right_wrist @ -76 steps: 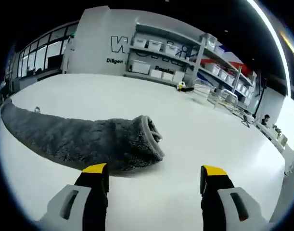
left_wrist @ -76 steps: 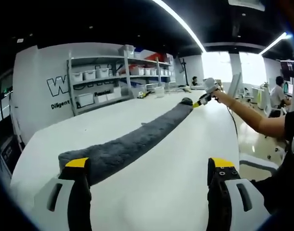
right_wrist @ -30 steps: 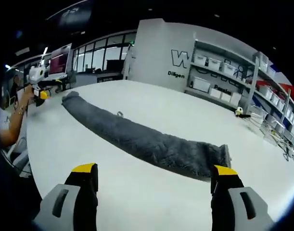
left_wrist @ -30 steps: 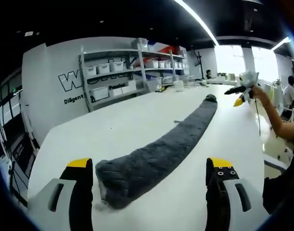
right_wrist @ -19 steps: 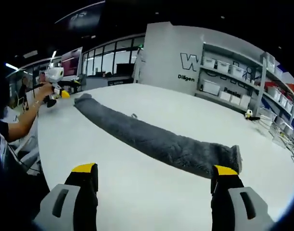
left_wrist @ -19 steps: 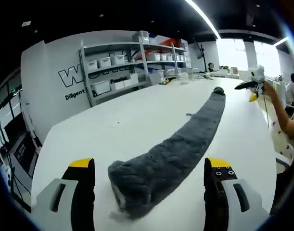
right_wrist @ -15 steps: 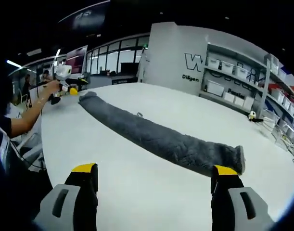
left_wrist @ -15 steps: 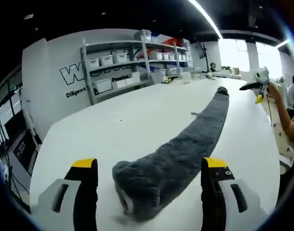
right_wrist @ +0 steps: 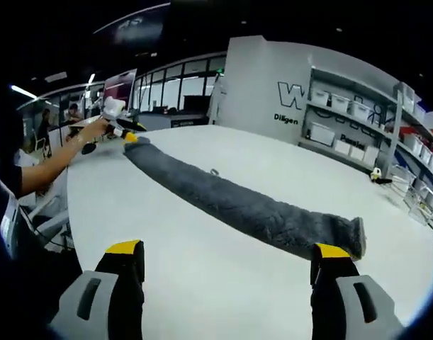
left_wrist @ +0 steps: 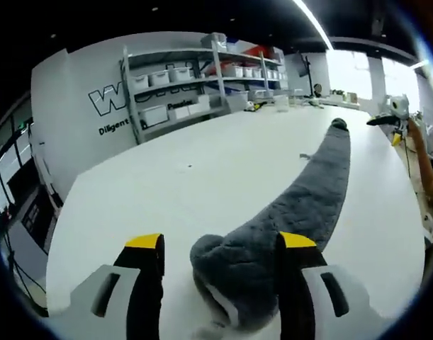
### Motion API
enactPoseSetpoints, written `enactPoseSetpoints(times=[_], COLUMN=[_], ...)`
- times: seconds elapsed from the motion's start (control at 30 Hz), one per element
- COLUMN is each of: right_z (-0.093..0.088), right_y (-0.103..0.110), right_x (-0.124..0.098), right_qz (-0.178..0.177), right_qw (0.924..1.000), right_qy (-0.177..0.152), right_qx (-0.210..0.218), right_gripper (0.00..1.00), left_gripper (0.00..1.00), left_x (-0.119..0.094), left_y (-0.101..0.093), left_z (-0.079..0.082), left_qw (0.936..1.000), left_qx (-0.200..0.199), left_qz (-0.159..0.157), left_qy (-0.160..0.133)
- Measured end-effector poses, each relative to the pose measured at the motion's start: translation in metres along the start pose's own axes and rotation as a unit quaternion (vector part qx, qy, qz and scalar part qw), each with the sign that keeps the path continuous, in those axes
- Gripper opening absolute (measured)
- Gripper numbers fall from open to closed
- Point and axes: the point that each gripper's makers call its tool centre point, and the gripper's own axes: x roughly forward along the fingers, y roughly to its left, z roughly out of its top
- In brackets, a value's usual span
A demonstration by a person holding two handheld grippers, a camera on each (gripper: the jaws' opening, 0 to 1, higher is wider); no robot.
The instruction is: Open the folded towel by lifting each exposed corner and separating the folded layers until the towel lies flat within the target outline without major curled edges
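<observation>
A long dark grey towel lies bunched into a rope across the white table. Its thick near end sits between the fingers of my left gripper, which is open; the right finger touches the pile and the left finger stands apart. In the right gripper view the towel runs from far left to its right end. My right gripper is open and empty, above the table, short of the towel. The left gripper shows at the towel's far end. The right gripper shows past the other end.
Metal shelves with white bins stand along the back wall, also as shelves in the right gripper view. A small yellow object lies on the far table. A person's arm reaches in from the left. A small loop tag sticks out of the towel.
The left gripper has moved in on the towel's near end and its jaws have narrowed around it. The right gripper stays open, off the towel.
</observation>
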Motion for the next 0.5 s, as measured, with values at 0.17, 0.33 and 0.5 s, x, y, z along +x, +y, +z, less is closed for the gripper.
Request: enactPoseSetpoints(times=[0.17, 0.33, 0.5], right_z=[-0.001, -0.002, -0.003], right_y=[0.003, 0.003, 0.003], right_x=[0.001, 0.003, 0.004], right_qz=[0.002, 0.003, 0.004], right_qw=[1.0000, 1.0000, 1.0000], right_qy=[0.003, 0.005, 0.007], right_qx=[-0.002, -0.002, -0.002], right_gripper=[0.99, 0.99, 0.99], left_gripper=[0.40, 0.28, 0.12], left_x=[0.006, 0.008, 0.009], left_y=[-0.005, -0.018, -0.017], left_z=[-0.010, -0.019, -0.019], left_qw=[0.9979, 0.9963, 0.9969], left_qx=[-0.045, -0.047, -0.028], left_qz=[-0.040, -0.059, -0.059], left_qy=[0.024, 0.040, 0.043])
